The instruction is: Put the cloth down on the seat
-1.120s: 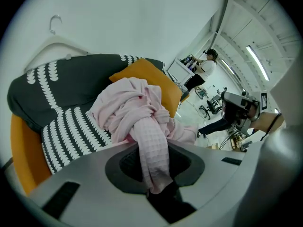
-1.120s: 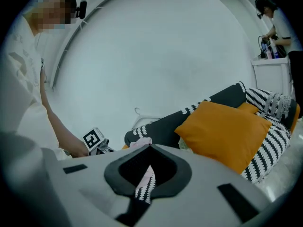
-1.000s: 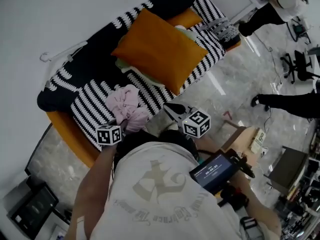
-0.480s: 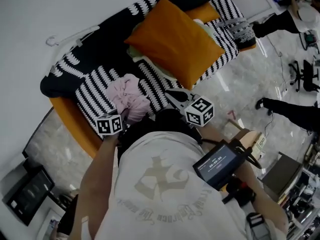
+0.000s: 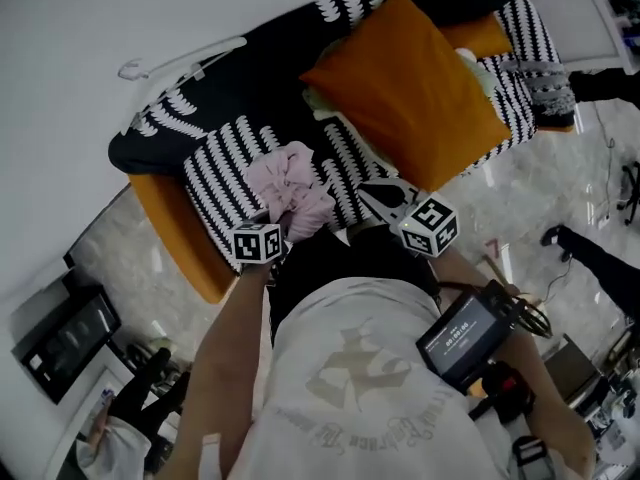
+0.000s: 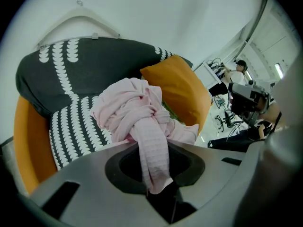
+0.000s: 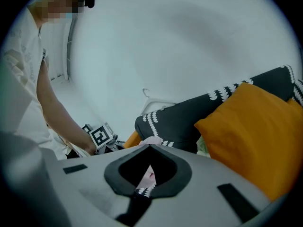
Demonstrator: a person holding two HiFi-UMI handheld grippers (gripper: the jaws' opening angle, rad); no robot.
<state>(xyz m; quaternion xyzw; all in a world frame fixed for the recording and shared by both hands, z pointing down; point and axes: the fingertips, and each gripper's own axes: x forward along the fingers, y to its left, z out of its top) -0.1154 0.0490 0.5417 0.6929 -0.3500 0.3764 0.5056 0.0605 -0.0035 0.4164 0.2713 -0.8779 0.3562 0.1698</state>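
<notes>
Pink crumpled cloth (image 5: 290, 180) is moving farther onto the black-and-white patterned sofa seat (image 5: 222, 160), fingers of the left gripper (image 6: 163, 190) still pinching it, those of the right gripper (image 5: 378, 194) closed on nothing.

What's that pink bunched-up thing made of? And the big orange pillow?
The pink cloth looks like soft woven or knitted fabric, matte: it wrinkles, twists and shows fine ribbing. The orange cushion seems to be smooth matte fabric over soft stuffing: it is plump with gentle creases, though the weave can't be made out.
</notes>
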